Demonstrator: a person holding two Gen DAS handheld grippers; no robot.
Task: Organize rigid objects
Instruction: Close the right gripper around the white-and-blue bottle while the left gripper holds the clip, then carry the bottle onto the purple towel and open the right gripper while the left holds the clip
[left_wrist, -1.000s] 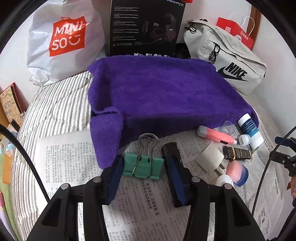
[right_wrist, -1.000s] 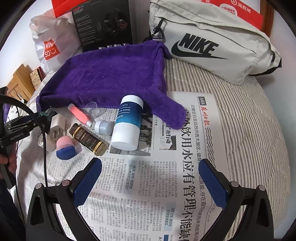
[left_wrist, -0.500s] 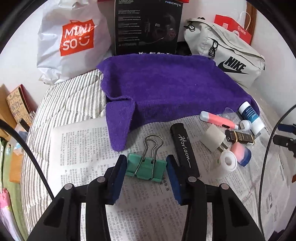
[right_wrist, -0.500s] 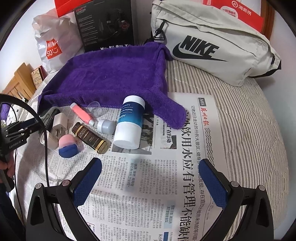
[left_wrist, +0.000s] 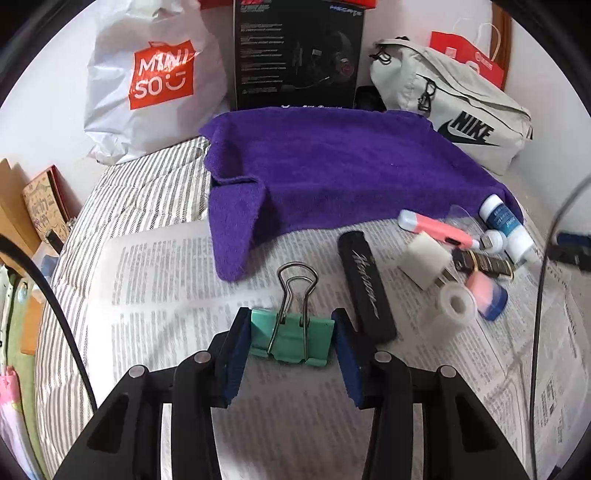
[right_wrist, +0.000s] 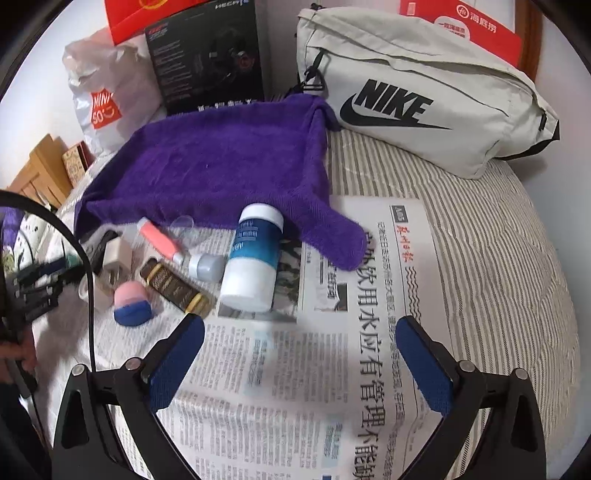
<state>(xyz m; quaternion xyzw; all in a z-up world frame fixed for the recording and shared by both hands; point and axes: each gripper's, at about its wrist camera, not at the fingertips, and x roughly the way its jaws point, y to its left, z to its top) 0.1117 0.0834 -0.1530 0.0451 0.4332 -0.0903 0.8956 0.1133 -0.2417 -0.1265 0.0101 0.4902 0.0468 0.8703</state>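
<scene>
Left gripper (left_wrist: 291, 341) pinches the green binder clip (left_wrist: 290, 341); right gripper (right_wrist: 299, 354) is spread with nothing between its fingers.

The clip sits between the 2 blue pads above the newspaper (left_wrist: 177, 288) on the bed, near the black case (left_wrist: 365, 286) and short of the purple towel (left_wrist: 332, 166). The white-and-blue bottle (right_wrist: 253, 258) lies ahead of the right gripper.

Purple towel (left_wrist: 332, 173) bare; clutter along its near-right edge

Left tool (left_wrist: 291, 341) clamped tight, right tool (right_wrist: 299, 354) spread wide.
</scene>
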